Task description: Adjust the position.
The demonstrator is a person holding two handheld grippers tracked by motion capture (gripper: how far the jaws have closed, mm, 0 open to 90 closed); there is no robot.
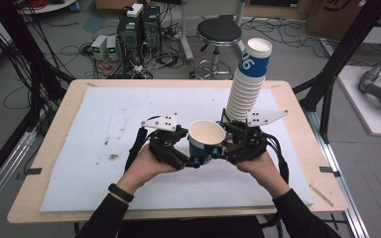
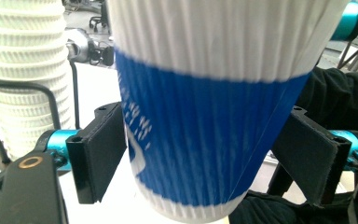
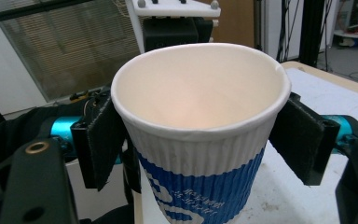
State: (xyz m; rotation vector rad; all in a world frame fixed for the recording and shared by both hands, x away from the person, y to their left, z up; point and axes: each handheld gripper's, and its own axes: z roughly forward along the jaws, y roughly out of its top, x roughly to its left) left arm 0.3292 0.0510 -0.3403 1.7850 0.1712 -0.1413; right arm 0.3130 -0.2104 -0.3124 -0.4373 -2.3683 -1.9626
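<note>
The single paper cup (image 1: 206, 138) sits upright between both tools, above the white mat (image 1: 104, 129) and just in front of the cup stack (image 1: 248, 84). The right gripper (image 3: 200, 135) pinches the cup below its rim, pads on the ribbed wall. The left gripper (image 2: 205, 154) stands spread around the blue band, its pads apart from the wall. Judged as a handover: keep the right pinch light to avoid crushing the rim, hold the cup vertical, and draw the left tool straight back
</note>
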